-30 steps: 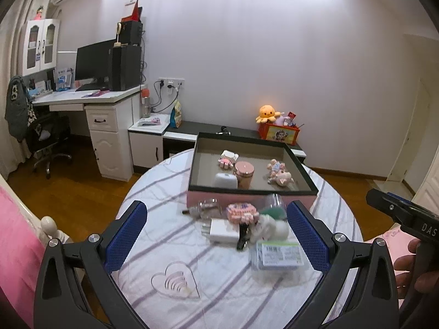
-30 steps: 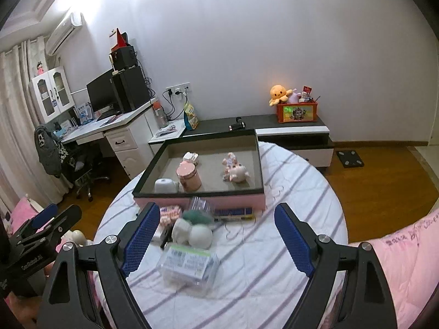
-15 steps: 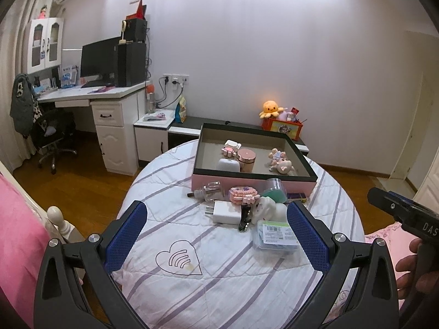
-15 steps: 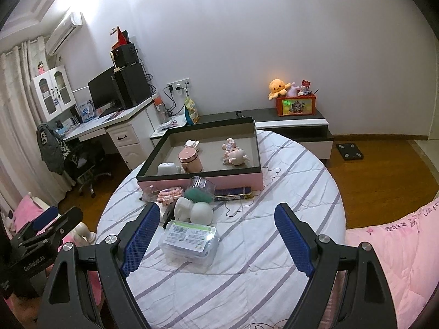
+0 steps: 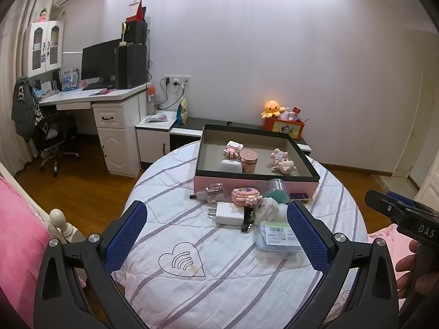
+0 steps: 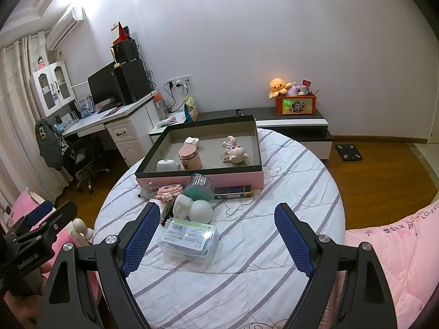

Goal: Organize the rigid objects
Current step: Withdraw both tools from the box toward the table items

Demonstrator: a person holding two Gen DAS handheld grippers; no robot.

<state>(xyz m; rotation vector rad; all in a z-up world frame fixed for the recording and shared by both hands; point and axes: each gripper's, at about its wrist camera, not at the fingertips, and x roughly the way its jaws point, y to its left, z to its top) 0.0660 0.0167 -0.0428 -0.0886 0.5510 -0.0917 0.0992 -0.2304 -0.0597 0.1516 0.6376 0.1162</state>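
A pink box with a black rim [image 5: 255, 183] [image 6: 200, 169] stands on the far part of a round striped bed surface [image 5: 219, 260] [image 6: 260, 233]. Inside are a pink jar [image 5: 248, 160] [image 6: 190, 157], a white case [image 5: 230, 166], a small pink-white piece [image 5: 233, 148] and pig figures [image 5: 284, 161] [image 6: 236, 152]. Loose items lie in front of the box: a white charger [image 5: 227, 213], a clear labelled case [image 5: 277, 237] [image 6: 189, 237], a pink block toy [image 5: 245, 196], a white figure with a ball [image 6: 193, 208], a clear cup [image 6: 201, 182]. My left gripper [image 5: 216, 234] and right gripper [image 6: 216, 235] are open and empty, held back from the pile.
A white desk [image 5: 109, 104] with a monitor and an office chair [image 5: 52, 137] stand at the left. A low cabinet [image 6: 288, 126] with an orange toy box is behind the bed. Pink bedding [image 6: 397, 246] lies at the right, wood floor around.
Both grippers have pulled back and up from the pile, so the objects look smaller and farther. Nothing on the bed has moved. Both stay open.
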